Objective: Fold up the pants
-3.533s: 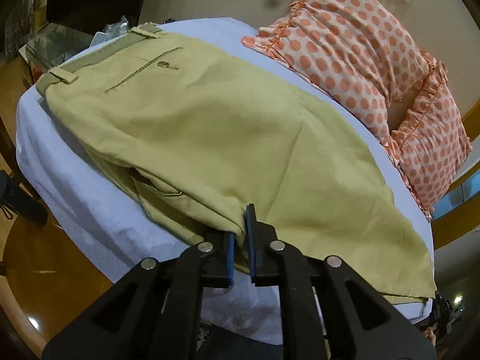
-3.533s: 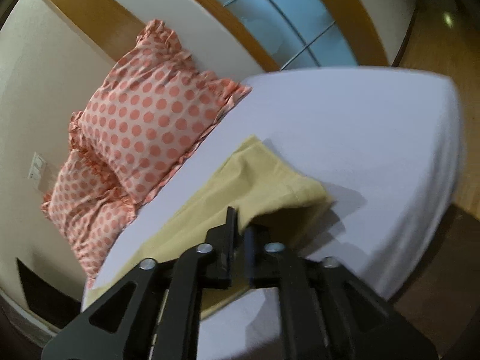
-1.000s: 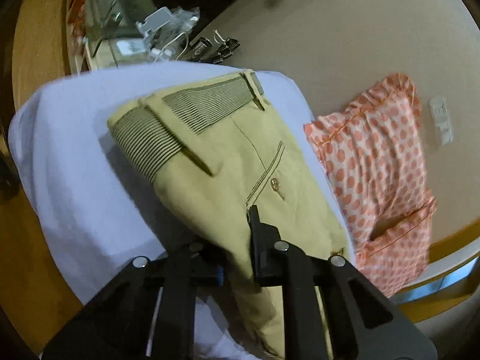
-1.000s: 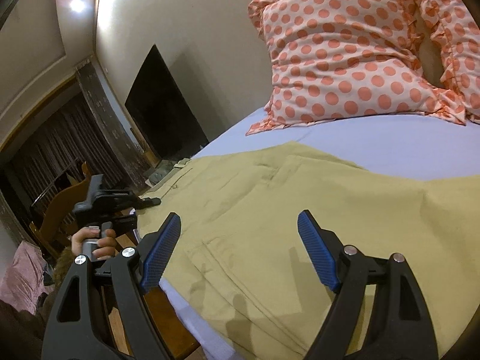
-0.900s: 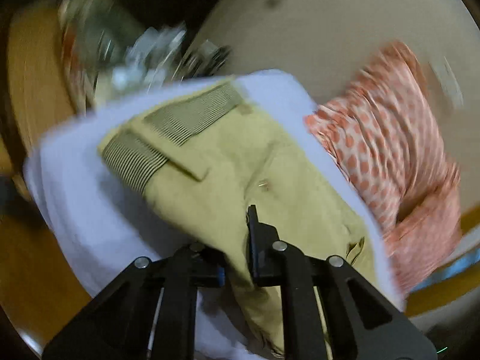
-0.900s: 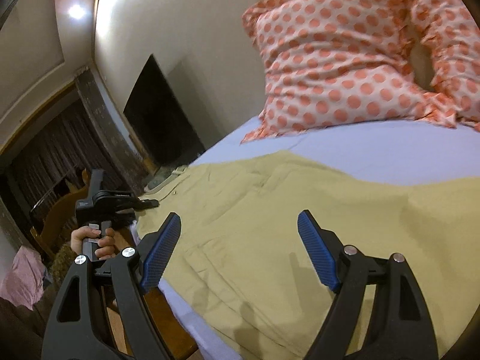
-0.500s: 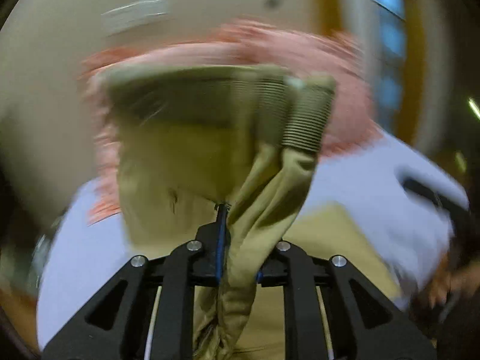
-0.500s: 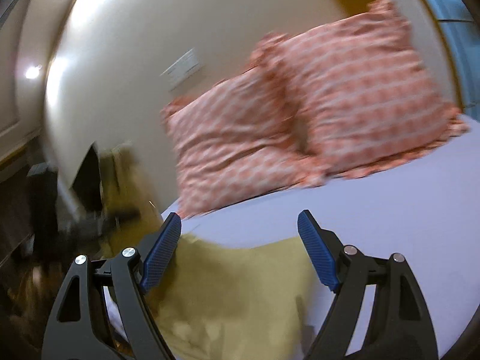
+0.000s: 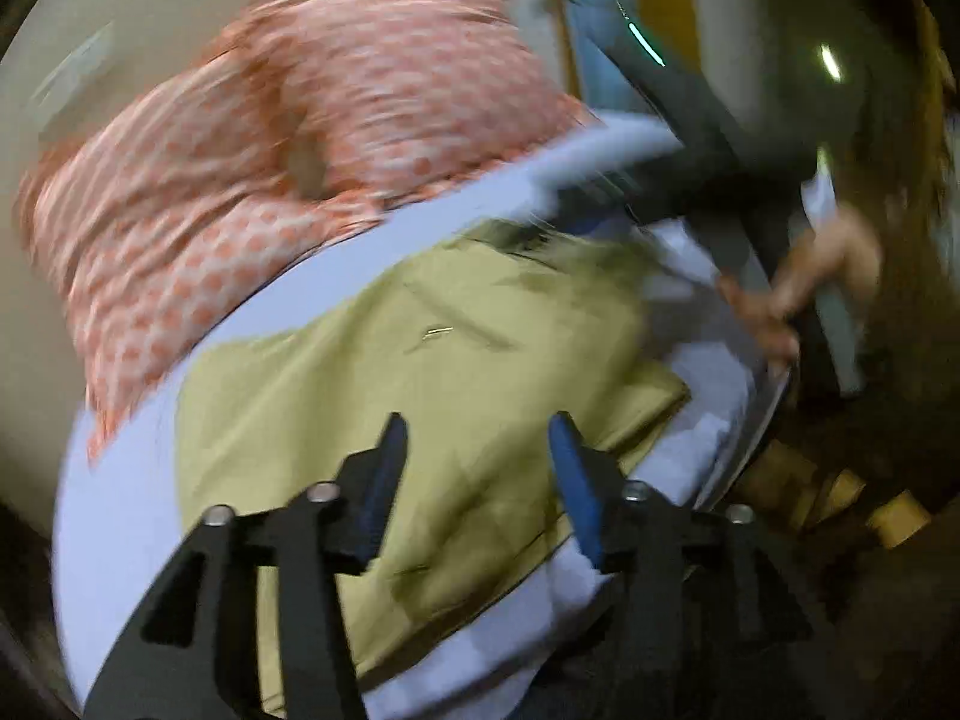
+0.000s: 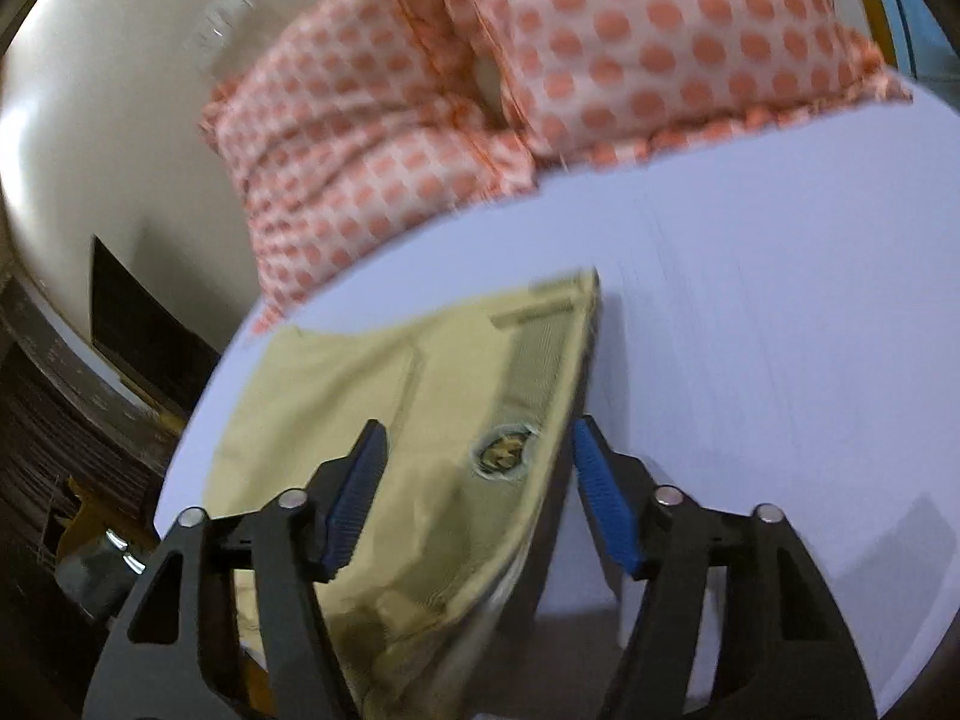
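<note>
Bed: a pale lilac sheet (image 10: pixel 780 312) covers the mattress, and it shows bare to the right of the garment in the right wrist view
Pillows: two orange polka-dot pillows (image 10: pixel 540 78) lean against the cream wall (image 10: pixel 108 90) at the head of the bed; in the left wrist view they are blurred (image 9: pixel 288 138)
Room: a dark flat panel (image 10: pixel 138 330) stands against the wall to the left of the bed; a wall plate (image 10: pixel 222 24) sits above the pillows; a blue window strip (image 9: pixel 594 18) with an orange frame shows beyond the bed in the left wrist view
Change, left side: half a second ago the left gripper (image 9: pixel 480 480) was pinched on a hanging bunch of fabric; now its blue pads are spread apart and hold nothing, and the cloth has dropped flat onto the bed
Change, right side: the right gripper (image 10: pixel 480 492) was wide before and is wide now; the striped waistband (image 10: pixel 540 354) has arrived beneath it, where only a plain fabric edge lay before
Pants: the khaki pants (image 9: pixel 420 372) lie folded over on the sheet, near the front edge of the bed
Pants against left gripper: the fabric lies just ahead of and under the spread pads, not pinched
Pants against right gripper: the waistband end with its button (image 10: pixel 504 450) lies between the parted pads; contact cannot be told
Right hand: seen blurred (image 9: pixel 804 282) at the far right edge of the pants in the left wrist view, holding its gripper handle
</note>
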Available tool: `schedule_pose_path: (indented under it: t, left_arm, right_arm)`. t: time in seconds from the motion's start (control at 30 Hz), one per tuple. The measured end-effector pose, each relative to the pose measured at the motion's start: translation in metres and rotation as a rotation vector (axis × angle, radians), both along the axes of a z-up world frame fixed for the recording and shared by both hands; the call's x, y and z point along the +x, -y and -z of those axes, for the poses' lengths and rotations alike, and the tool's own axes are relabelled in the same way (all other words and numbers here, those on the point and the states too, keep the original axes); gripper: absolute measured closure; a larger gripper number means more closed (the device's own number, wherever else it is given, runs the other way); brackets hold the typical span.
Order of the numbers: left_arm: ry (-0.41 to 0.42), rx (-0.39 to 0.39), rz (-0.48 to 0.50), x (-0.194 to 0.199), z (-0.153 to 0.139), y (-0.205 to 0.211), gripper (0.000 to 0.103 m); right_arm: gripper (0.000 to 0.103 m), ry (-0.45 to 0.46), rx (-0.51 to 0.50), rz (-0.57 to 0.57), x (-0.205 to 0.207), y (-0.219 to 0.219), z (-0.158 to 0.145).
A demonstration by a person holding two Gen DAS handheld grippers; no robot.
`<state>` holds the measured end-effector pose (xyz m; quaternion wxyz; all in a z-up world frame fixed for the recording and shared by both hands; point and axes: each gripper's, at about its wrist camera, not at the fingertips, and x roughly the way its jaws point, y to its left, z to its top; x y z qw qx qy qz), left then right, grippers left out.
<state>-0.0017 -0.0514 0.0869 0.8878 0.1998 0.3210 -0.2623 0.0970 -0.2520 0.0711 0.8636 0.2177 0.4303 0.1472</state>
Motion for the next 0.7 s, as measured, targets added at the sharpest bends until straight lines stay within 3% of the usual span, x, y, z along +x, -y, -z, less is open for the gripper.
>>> schedule_pose_path:
  t: [0.1,0.13,0.2,0.33,0.53,0.57,0.63,0.7]
  left_arm:
    - [-0.06,-0.092,-0.272,0.046,-0.006,-0.07,0.041]
    - [-0.114,-0.115,-0.376,0.067,0.0,-0.096,0.041]
    - [-0.231,-0.177,-0.466,0.099,0.015,-0.131,0.041]
    - [-0.339,-0.21,-0.46,0.126,0.034,-0.138,0.037]
    - [-0.38,-0.175,-0.404,0.147,0.047,-0.113,0.026]
    - [-0.382,-0.182,-0.407,0.152,0.048,-0.113,0.029]
    - [-0.374,-0.193,-0.404,0.154,0.045,-0.114,0.046]
    - [-0.358,-0.181,-0.399,0.157,0.038,-0.113,0.088]
  right_arm:
    - [0.051,-0.047,0.044,-0.037,0.001,-0.003,0.019]
    - [0.052,-0.041,0.071,-0.052,-0.001,-0.003,0.022]
    - [0.057,-0.051,0.103,-0.058,-0.001,0.0,0.022]
    - [0.059,-0.046,0.126,-0.059,-0.004,0.006,0.025]
    - [0.059,-0.057,0.181,-0.138,-0.001,-0.006,0.026]
    - [0.059,-0.061,0.194,-0.15,0.0,-0.008,0.026]
    - [0.071,-0.085,0.238,-0.196,0.004,-0.013,0.029]
    - [0.082,-0.103,0.287,-0.214,0.007,-0.011,0.03]
